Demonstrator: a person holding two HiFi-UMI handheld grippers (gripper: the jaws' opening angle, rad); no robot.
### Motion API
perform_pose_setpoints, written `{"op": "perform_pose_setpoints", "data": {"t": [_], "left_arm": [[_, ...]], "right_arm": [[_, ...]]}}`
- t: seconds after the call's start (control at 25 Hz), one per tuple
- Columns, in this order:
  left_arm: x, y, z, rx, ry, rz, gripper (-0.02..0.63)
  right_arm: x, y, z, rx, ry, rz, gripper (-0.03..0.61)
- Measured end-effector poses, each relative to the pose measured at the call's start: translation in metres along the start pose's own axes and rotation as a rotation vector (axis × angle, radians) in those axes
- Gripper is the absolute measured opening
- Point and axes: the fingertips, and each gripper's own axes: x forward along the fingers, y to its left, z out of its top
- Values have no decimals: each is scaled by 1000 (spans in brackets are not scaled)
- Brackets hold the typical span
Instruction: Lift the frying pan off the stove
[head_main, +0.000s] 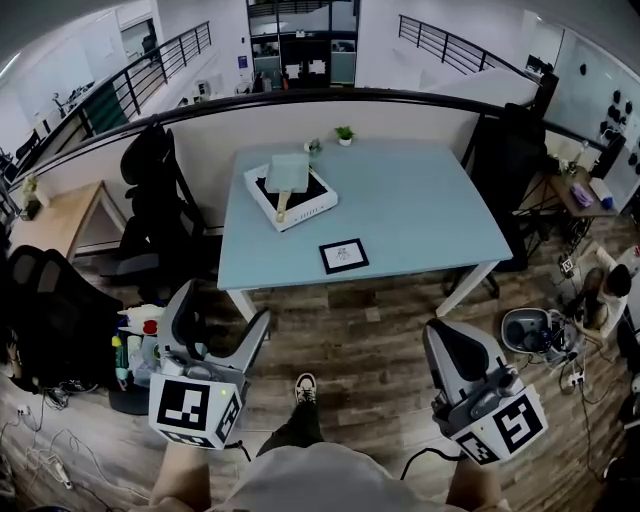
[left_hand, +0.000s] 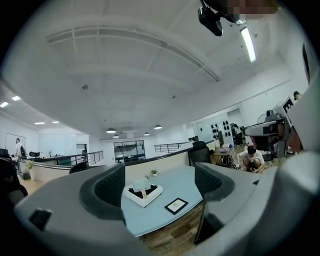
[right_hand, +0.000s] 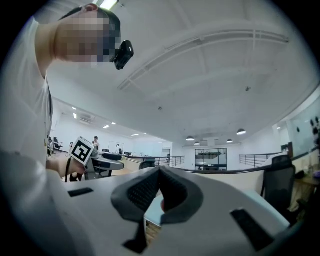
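Observation:
A pale green square frying pan (head_main: 289, 171) with a wooden handle rests on a white stove (head_main: 296, 206) at the back left of a light blue table (head_main: 420, 215). In the left gripper view the pan (left_hand: 139, 186) and stove (left_hand: 145, 196) show far off between the jaws. My left gripper (head_main: 222, 330) is held over the wood floor well short of the table, open and empty (left_hand: 159, 187). My right gripper (head_main: 445, 340) is level with it on the right, shut with nothing in it (right_hand: 159, 175).
A black-framed card (head_main: 343, 255) lies near the table's front edge and a small plant (head_main: 345, 133) stands at its back. Black office chairs stand left (head_main: 150, 200) and right (head_main: 505, 150) of the table. A person (head_main: 605, 290) sits on the floor at the right.

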Motion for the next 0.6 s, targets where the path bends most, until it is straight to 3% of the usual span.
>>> {"op": "perform_pose_setpoints", "data": {"t": [0.6], "left_arm": [[174,99,-30,11,81,-64,417]], "right_arm": [[197,-80,-41,39,139,-37,3]]}}
